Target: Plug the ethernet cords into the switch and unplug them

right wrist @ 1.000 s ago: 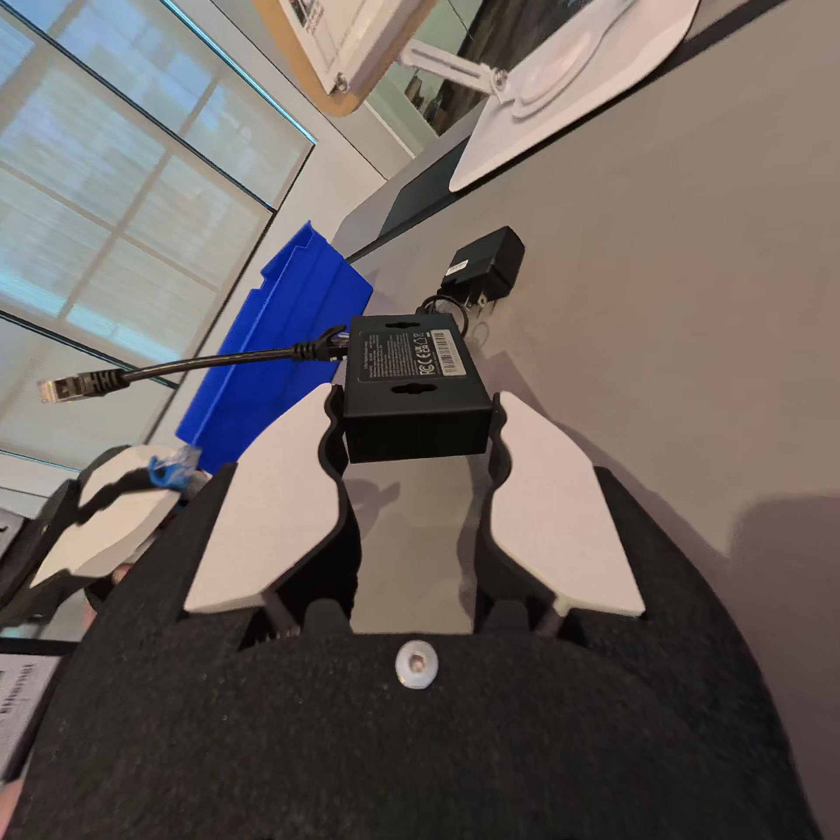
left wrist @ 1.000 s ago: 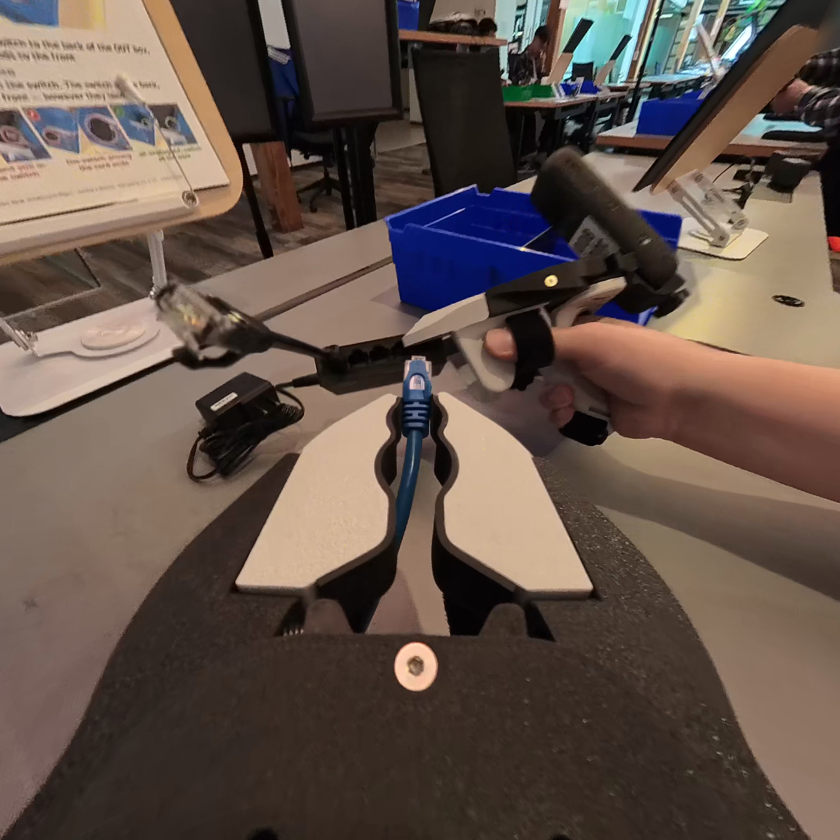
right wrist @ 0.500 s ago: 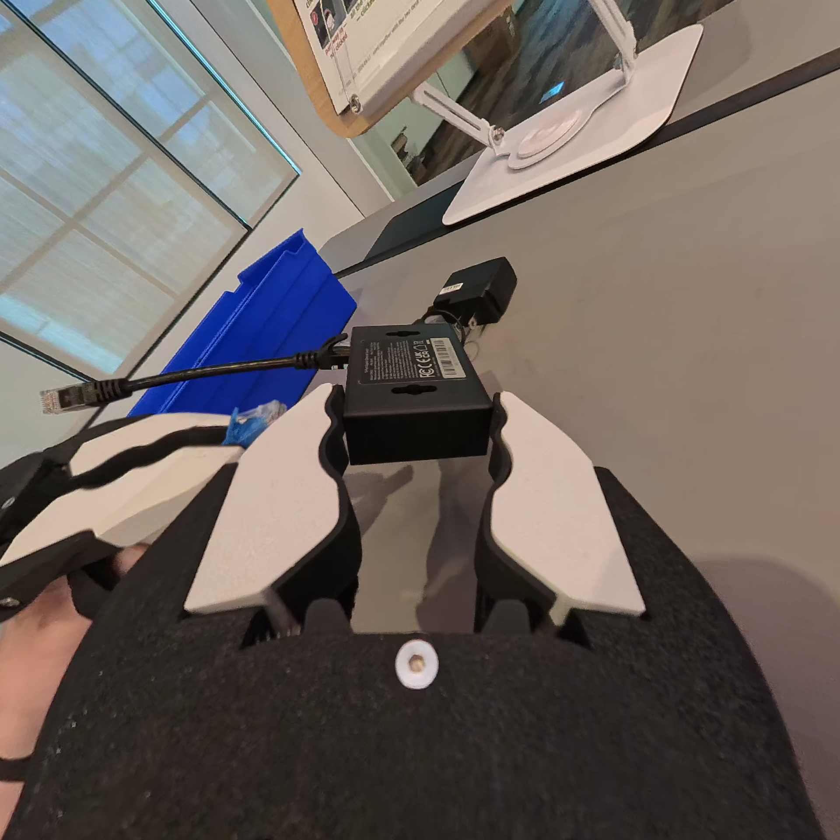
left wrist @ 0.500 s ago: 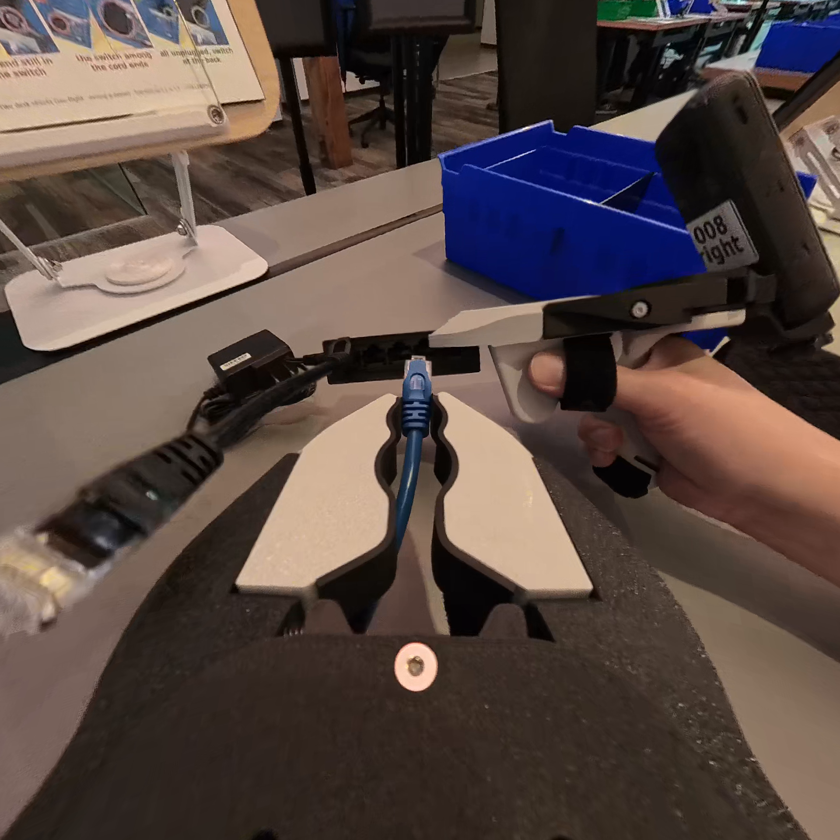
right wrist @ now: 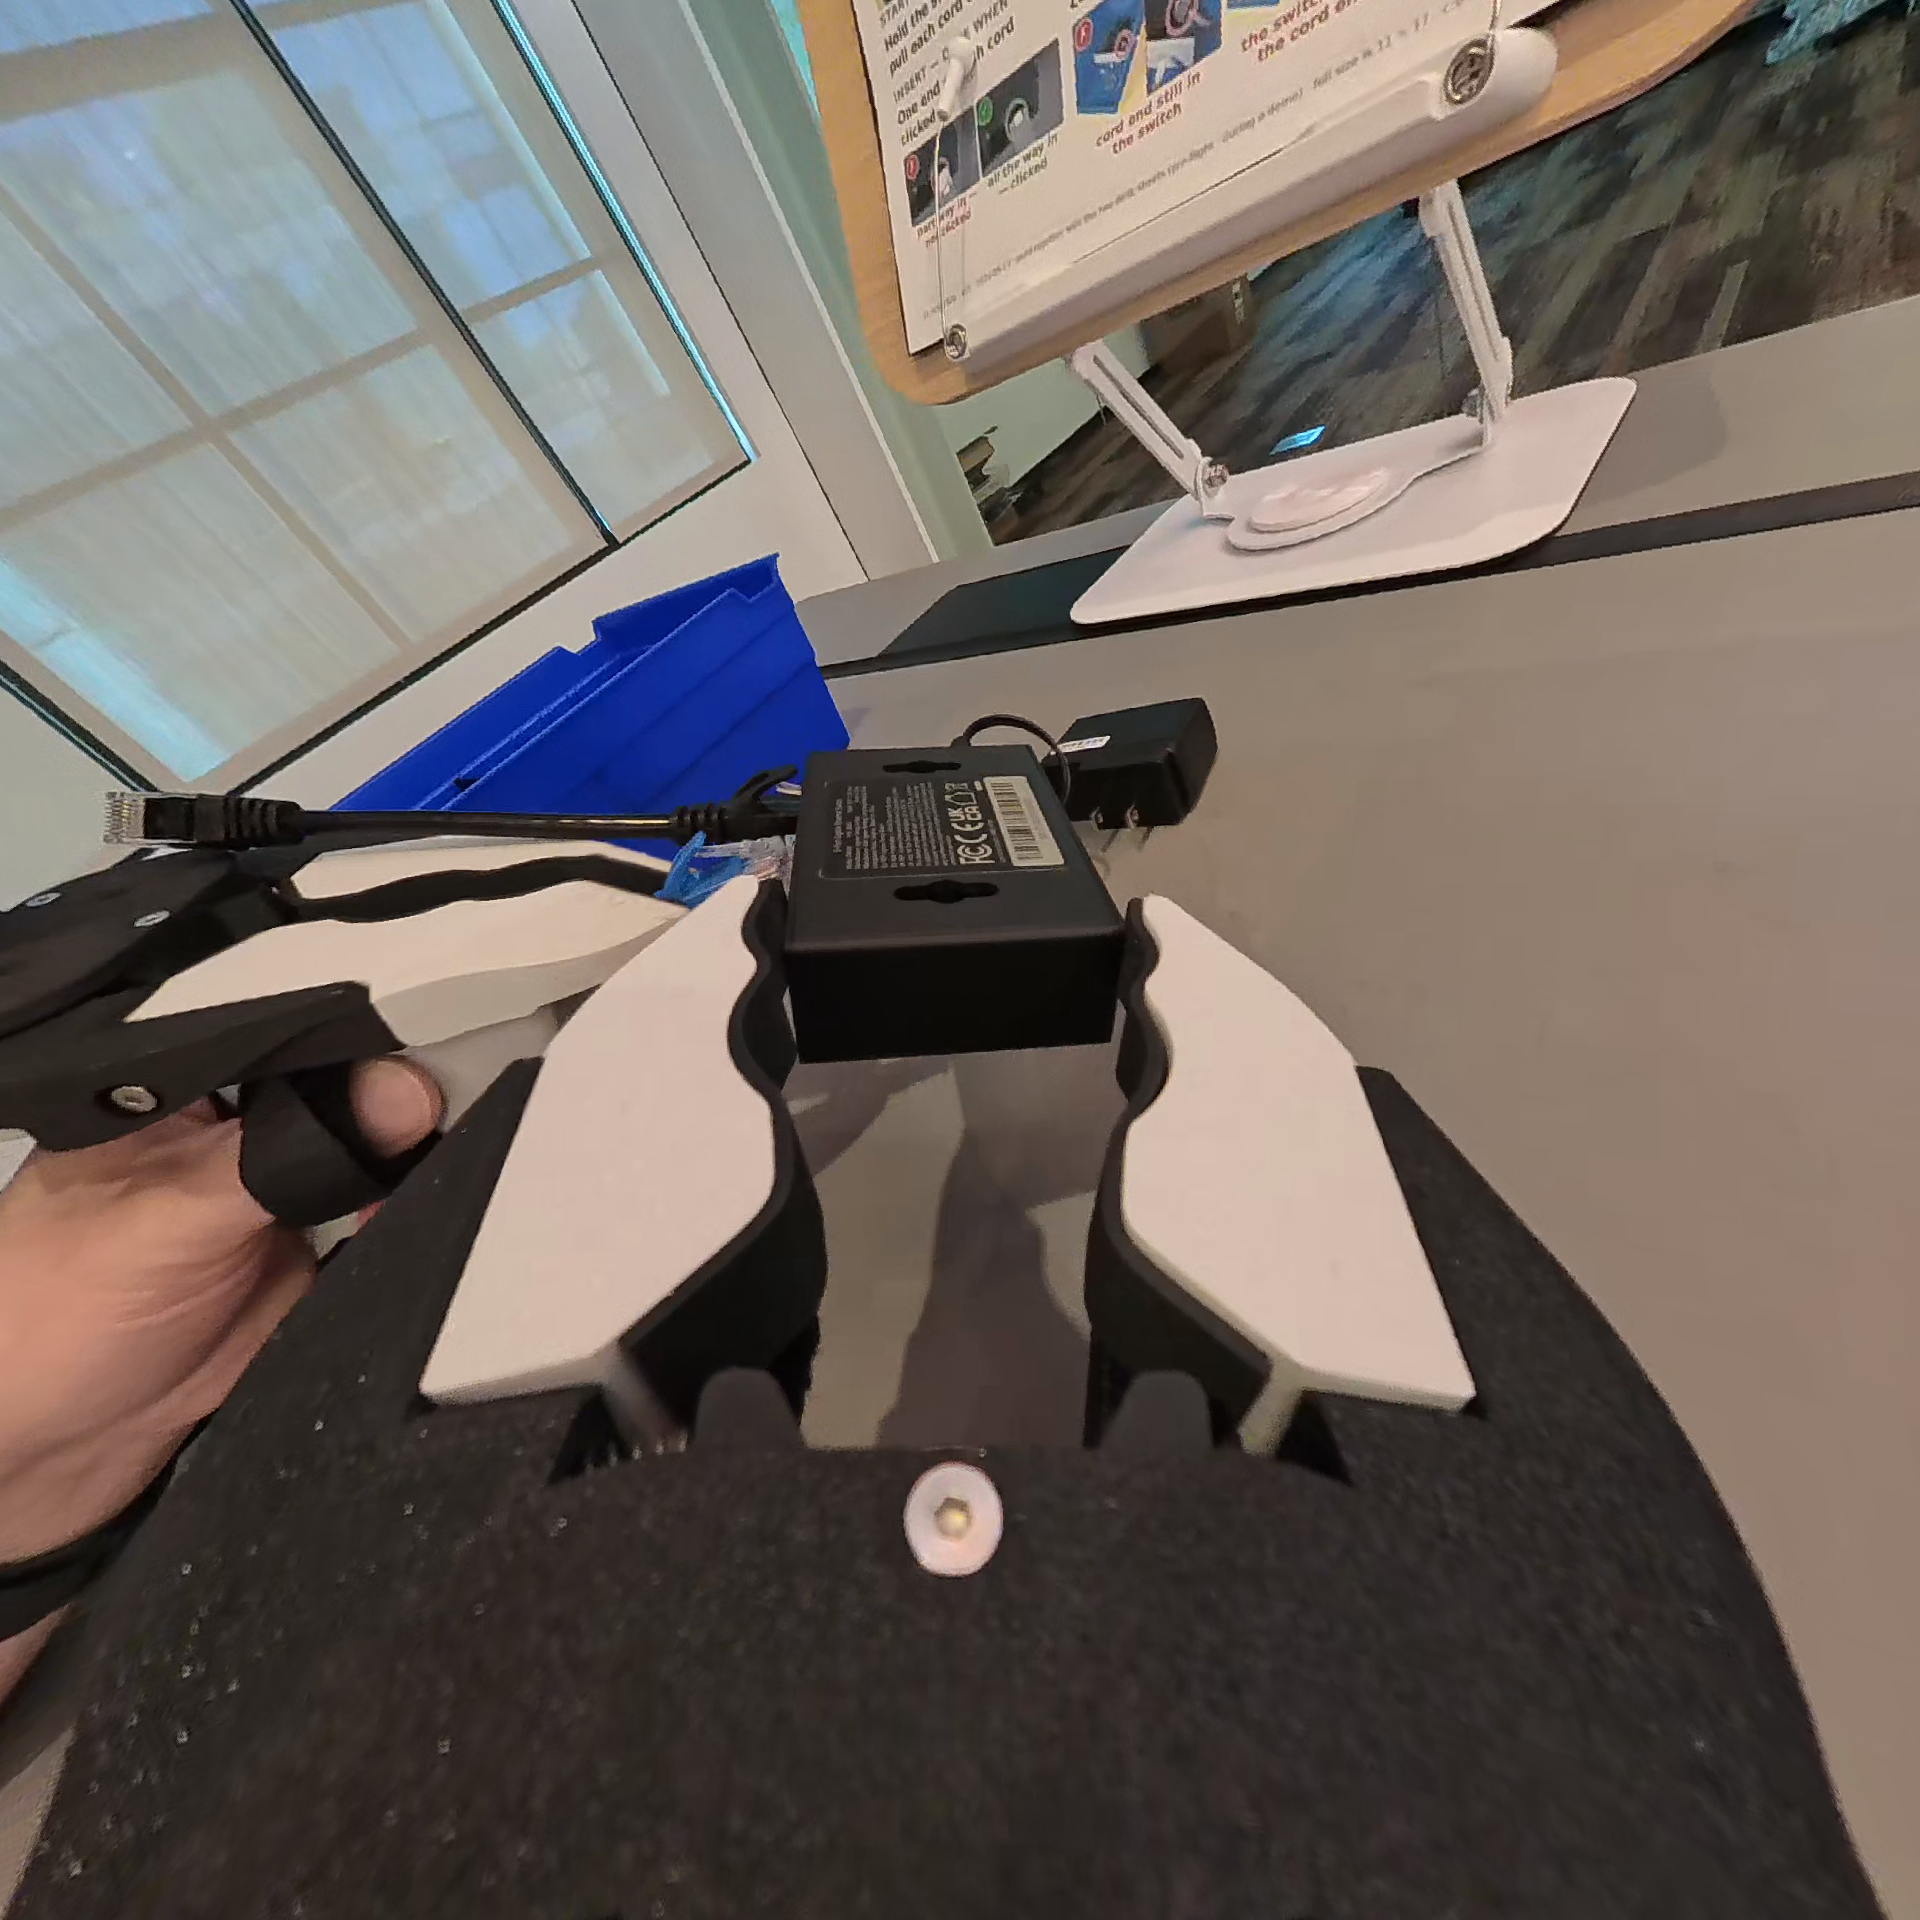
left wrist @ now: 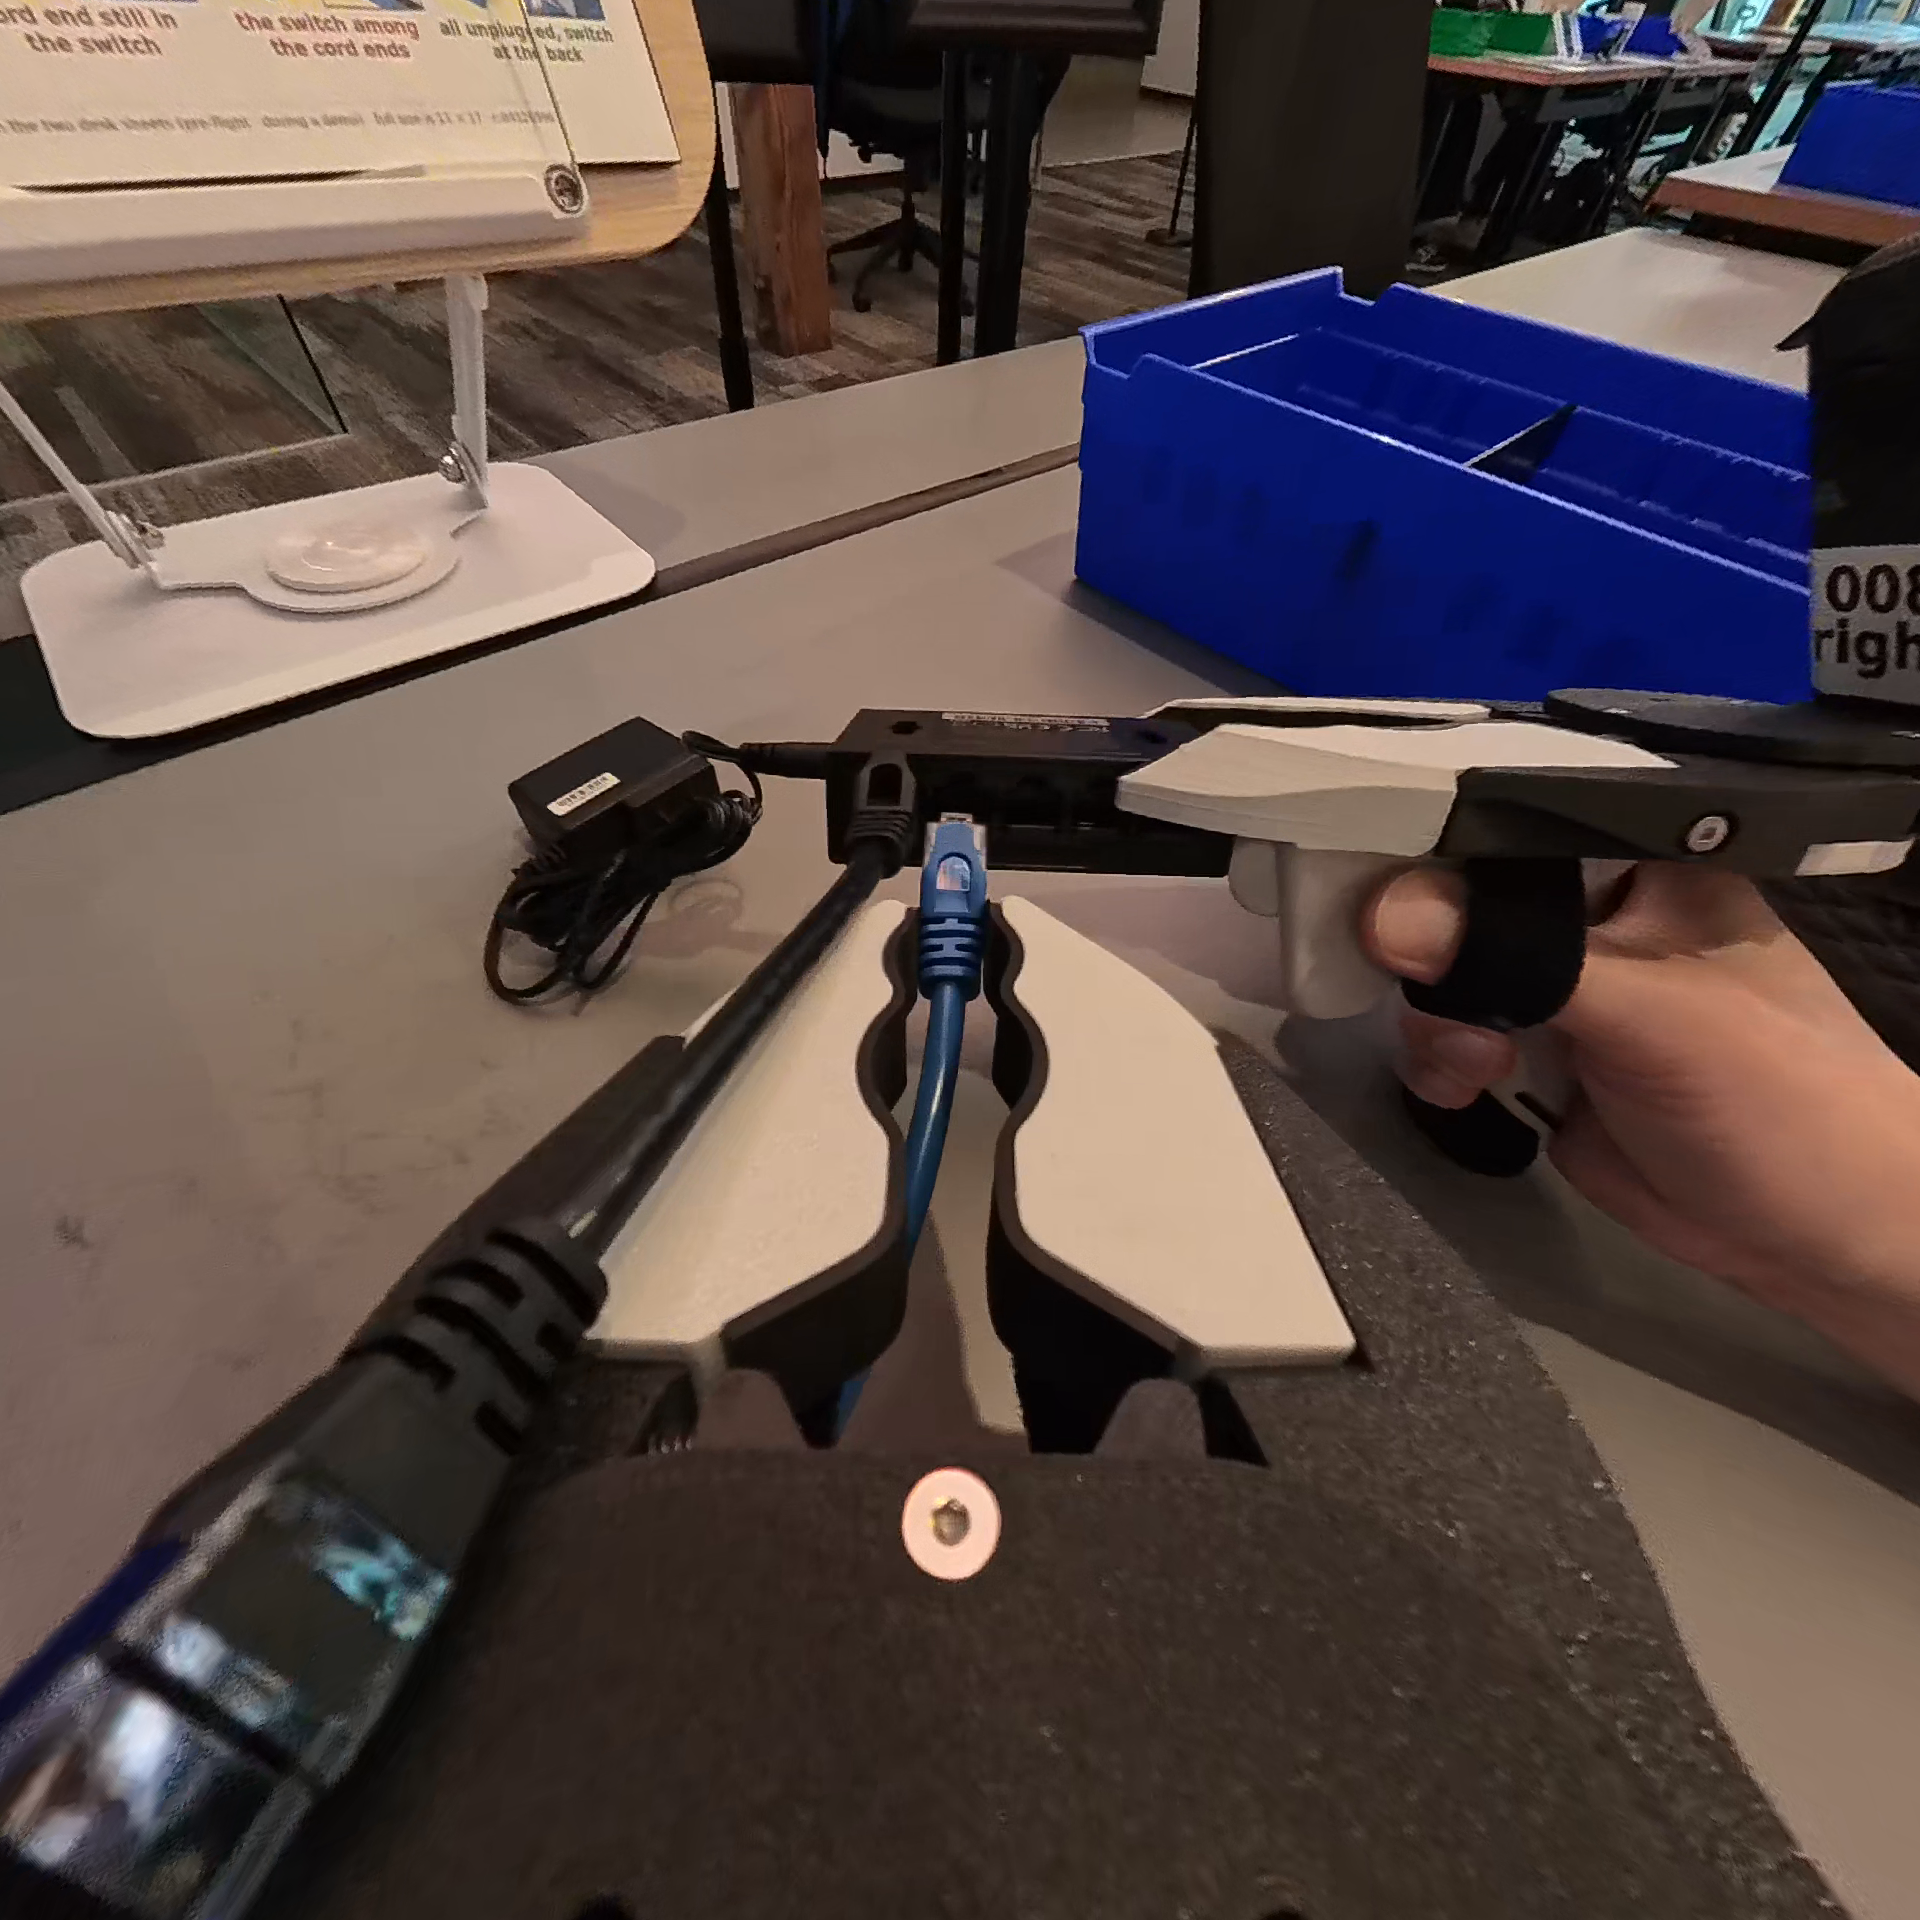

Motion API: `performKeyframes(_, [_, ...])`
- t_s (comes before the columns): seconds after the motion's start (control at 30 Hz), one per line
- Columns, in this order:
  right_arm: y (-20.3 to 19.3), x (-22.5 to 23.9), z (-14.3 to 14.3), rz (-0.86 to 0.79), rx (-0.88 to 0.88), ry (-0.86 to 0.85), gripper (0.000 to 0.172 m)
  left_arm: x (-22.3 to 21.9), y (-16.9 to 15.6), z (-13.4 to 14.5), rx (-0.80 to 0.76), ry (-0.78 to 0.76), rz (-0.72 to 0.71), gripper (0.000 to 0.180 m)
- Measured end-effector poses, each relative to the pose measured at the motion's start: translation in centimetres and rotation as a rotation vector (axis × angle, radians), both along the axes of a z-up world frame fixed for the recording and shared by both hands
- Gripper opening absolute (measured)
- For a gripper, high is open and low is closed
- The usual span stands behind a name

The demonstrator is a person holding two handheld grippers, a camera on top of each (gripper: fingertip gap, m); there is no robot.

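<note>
Closest to the left wrist camera, a black cord [left wrist: 727, 1060] runs right past the lens, its free clear plug blurry at the bottom left and its far end already sitting in the leftmost port of the switch [left wrist: 997, 790]. The left gripper [left wrist: 951, 935] is clamped on a blue cord [left wrist: 935, 1091] just behind its plug, and the plug tip is right at the mouth of the next port over; can't tell if it's actually in. The right gripper [right wrist: 951, 935] has the switch squeezed by its two short sides, both pads pressed on it, label side facing up, held a bit above the gray bench [right wrist: 1558, 1039]. Just past the switch there's a black power adapter [left wrist: 613, 795] lying on the bench with its thin wire bunched up beside it. Farther back sits a blue bin [left wrist: 1403, 582] on one side and a white stand [left wrist: 343, 592] with an instruction board on the other.
</note>
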State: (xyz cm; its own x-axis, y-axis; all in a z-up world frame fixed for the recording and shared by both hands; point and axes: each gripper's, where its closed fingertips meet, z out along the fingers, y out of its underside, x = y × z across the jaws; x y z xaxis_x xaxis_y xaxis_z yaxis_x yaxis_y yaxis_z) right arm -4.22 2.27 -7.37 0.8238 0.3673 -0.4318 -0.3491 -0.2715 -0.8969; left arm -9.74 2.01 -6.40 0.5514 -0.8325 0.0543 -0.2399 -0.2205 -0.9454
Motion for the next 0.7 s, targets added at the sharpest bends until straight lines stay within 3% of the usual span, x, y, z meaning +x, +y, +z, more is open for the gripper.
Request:
performKeyframes(0.3, [0.0, -0.6, 0.3, 0.021, 0.048, -0.028, 0.06, -0.1, 0.2, 0.3, 0.036, -0.024, 0.002, 0.01])
performKeyframes(0.5, [-0.1, -0.8, 1.2, -0.023, 0.109, -0.133, 0.06, -0.4, 0.2, 0.8, 0.069, -0.046, 0.002, 0.011])
performKeyframes(0.7, [-0.3, -0.9, 1.8, -0.075, 0.11, -0.131, 0.06, -0.3, -0.3, 1.5, 0.188, -0.02, -0.006, 0.011])
